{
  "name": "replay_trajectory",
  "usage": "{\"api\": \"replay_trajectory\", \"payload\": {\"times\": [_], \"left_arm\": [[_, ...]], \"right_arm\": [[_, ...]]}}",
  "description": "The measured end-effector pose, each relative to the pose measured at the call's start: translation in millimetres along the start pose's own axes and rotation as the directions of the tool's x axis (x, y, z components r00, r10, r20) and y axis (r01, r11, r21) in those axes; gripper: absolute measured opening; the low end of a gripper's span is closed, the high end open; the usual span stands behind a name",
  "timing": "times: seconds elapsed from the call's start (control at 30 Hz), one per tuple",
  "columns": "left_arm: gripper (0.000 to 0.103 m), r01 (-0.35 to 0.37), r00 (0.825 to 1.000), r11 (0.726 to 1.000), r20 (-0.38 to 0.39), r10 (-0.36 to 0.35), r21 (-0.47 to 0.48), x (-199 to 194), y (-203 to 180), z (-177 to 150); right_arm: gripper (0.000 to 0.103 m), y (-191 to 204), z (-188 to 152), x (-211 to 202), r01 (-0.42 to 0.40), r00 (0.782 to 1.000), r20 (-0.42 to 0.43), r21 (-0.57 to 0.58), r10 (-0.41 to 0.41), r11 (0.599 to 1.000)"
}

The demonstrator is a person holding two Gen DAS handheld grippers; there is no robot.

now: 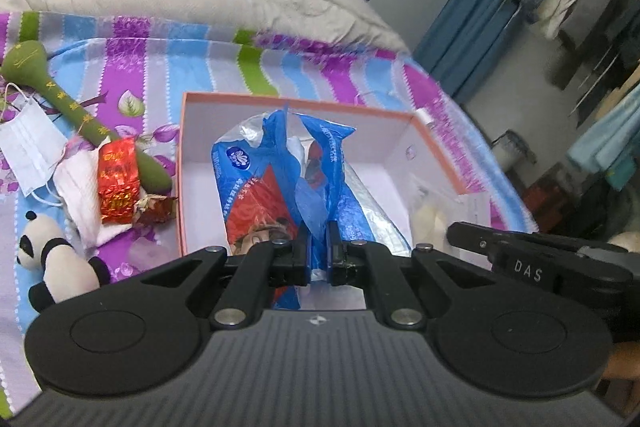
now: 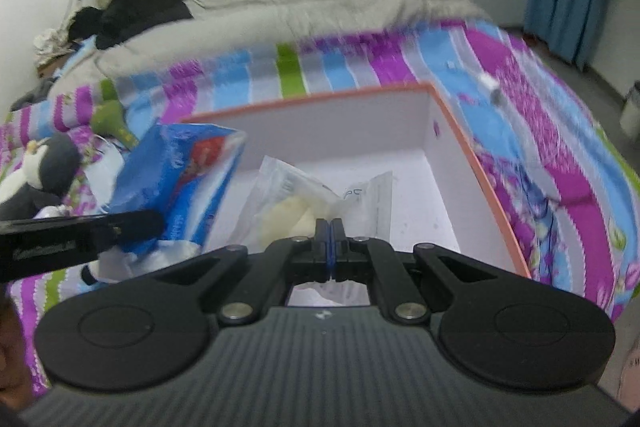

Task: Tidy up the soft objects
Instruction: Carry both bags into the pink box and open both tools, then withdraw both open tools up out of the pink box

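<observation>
Left gripper (image 1: 318, 241) was clamped on the blue-and-red crinkly plastic tissue pack (image 1: 276, 195), held over the white cardboard box with orange rim (image 1: 298, 103) on the striped purple-blue bedsheet (image 1: 192, 55). Right gripper (image 2: 330, 233) was pinched shut on a clear plastic bag with a cream soft item (image 2: 300, 203), also over the box. Best done by lowering both flat to the box floor before letting go, bag on the free right side. Box walls stood close on all sides; green plush mallet (image 1: 80, 111), white face mask (image 1: 28, 147) and panda plush toy (image 1: 56, 263) lay left of the box, outside.
</observation>
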State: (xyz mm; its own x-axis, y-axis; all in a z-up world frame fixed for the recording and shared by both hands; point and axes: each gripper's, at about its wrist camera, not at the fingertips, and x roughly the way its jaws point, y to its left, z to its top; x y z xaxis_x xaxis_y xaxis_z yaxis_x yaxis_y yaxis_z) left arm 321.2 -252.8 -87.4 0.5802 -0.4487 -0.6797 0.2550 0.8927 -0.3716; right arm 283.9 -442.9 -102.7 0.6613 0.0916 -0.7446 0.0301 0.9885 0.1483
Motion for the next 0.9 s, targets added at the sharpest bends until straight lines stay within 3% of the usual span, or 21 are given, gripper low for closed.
{"api": "replay_trajectory", "payload": {"times": [0.3,0.37,0.43,0.47,0.53,0.9], "left_arm": [[0.01,-0.02,0.998,1.0,-0.057,0.02,-0.006,23.1,4.5,-6.8],[0.028,-0.013,0.998,1.0,-0.058,0.013,-0.012,21.6,4.6,-6.4],[0.062,-0.018,0.998,1.0,-0.066,0.018,0.005,19.5,2.0,-5.7],[0.064,-0.021,0.997,1.0,-0.07,0.022,0.014,19.1,0.8,-5.1],[0.064,-0.045,0.998,0.998,-0.048,0.046,0.032,12.8,-2.3,-6.0],[0.064,-0.043,0.994,0.998,0.104,0.038,0.047,-55.4,0.9,-20.4]], "right_arm": [[0.008,-17.5,-1.9,7.8,0.016,0.999,-0.04,0.047,-0.014,0.999],[0.01,-20.9,-0.7,9.0,0.014,0.999,-0.049,0.066,-0.01,0.998],[0.015,-22.2,-0.9,9.8,0.014,0.998,-0.059,0.073,-0.01,0.997],[0.018,-22.1,-1.1,9.0,0.014,0.998,-0.059,0.075,-0.01,0.997],[0.034,-19.9,-2.5,4.9,0.006,0.999,-0.051,0.079,-0.002,0.997],[0.035,22.1,-17.8,-46.7,-0.048,0.996,0.07,0.026,0.047,0.998]]}}
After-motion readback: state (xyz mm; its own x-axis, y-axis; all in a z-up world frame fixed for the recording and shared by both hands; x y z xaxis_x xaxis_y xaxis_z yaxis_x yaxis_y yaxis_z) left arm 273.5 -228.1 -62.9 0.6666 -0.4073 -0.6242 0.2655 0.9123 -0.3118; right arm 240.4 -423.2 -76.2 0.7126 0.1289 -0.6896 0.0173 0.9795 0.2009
